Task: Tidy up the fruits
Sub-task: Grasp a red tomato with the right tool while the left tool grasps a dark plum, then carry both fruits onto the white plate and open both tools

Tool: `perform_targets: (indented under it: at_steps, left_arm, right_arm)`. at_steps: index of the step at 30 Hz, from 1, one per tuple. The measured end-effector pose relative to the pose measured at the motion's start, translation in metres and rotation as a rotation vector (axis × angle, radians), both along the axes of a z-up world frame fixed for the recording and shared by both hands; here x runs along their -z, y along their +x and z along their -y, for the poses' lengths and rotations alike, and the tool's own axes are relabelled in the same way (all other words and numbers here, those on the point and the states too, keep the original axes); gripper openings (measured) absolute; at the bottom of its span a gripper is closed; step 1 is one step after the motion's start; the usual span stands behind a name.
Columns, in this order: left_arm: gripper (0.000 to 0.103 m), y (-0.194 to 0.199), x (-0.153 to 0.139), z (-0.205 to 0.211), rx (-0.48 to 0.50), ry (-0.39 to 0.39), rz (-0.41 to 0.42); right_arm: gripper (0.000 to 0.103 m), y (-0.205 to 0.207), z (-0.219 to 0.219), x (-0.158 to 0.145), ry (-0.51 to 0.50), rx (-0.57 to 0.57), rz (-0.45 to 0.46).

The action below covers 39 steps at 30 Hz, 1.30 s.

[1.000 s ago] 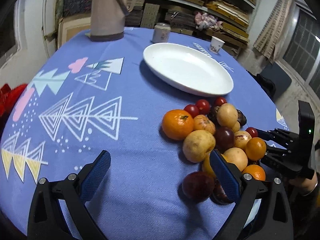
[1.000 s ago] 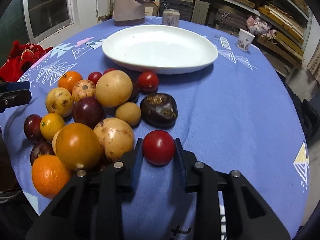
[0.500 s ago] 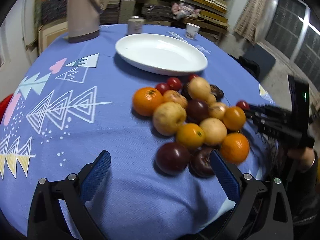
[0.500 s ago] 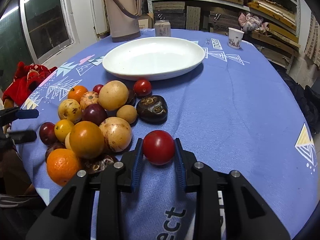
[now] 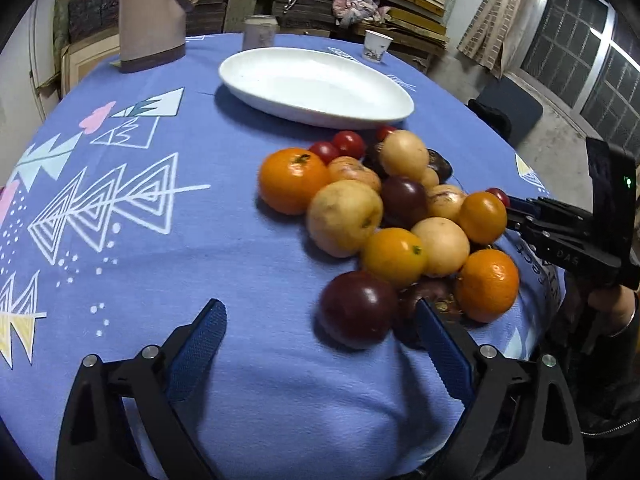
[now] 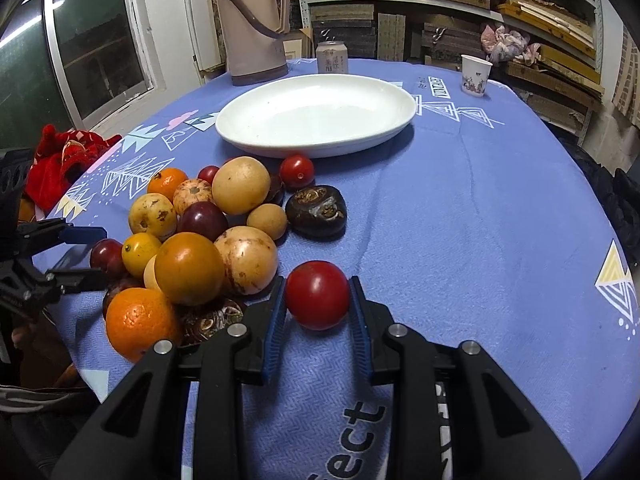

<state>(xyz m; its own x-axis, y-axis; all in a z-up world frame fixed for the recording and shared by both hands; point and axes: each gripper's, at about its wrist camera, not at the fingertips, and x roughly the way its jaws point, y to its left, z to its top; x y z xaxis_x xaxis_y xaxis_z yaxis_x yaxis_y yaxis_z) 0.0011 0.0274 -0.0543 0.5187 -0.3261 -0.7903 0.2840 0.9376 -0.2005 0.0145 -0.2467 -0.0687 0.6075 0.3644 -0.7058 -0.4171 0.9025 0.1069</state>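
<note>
Compared with one second earlier, the left gripper sits lower and nearer the fruit pile; its jaws have just been closing slightly but stand wide apart, gripping nothing. A dark plum lies just ahead, nearer the right finger. The right gripper stays clamped on a red tomato, beside the pile, short of the white plate.

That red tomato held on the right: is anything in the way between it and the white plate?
Mostly no. The tomato sits in the right gripper, and bare blue cloth leads to the plate. Just left of that line lie a dark fruit and a small tomato near the plate's rim.
</note>
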Motion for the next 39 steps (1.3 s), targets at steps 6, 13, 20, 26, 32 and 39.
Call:
perform_targets:
  at_steps: [6,13,20,26,32,39]
  left_arm:
    - [0.077,0.001,0.004,0.011,0.007,0.065,0.023]
    - [0.039,0.001,0.003,0.026,0.040,0.084,0.023]
    - [0.039,-0.004,-0.004,0.022,0.020,0.070,0.031]
    - [0.039,-0.002,-0.033,0.015,0.020,0.082,0.101]
    - [0.039,0.047,-0.081,0.018,0.016,0.123,0.213]
    - [0.039,0.180,-0.073,0.046,-0.017,0.205,0.149]
  right_arm:
    - [0.030,0.000,-0.008,0.001,0.002,-0.014,-0.001]
    - [0.030,-0.002,-0.007,-0.003,0.004,-0.010,0.008]
    - [0.030,-0.005,-0.005,-0.008,0.007,-0.014,0.022]
    - [0.030,0.000,-0.002,-0.027,0.001,-0.012,0.054]
    - [0.030,0.029,-0.013,-0.072,-0.055,-0.051,0.149]
    - [0.030,0.132,-0.054,-0.083,-0.193,-0.051,0.161]
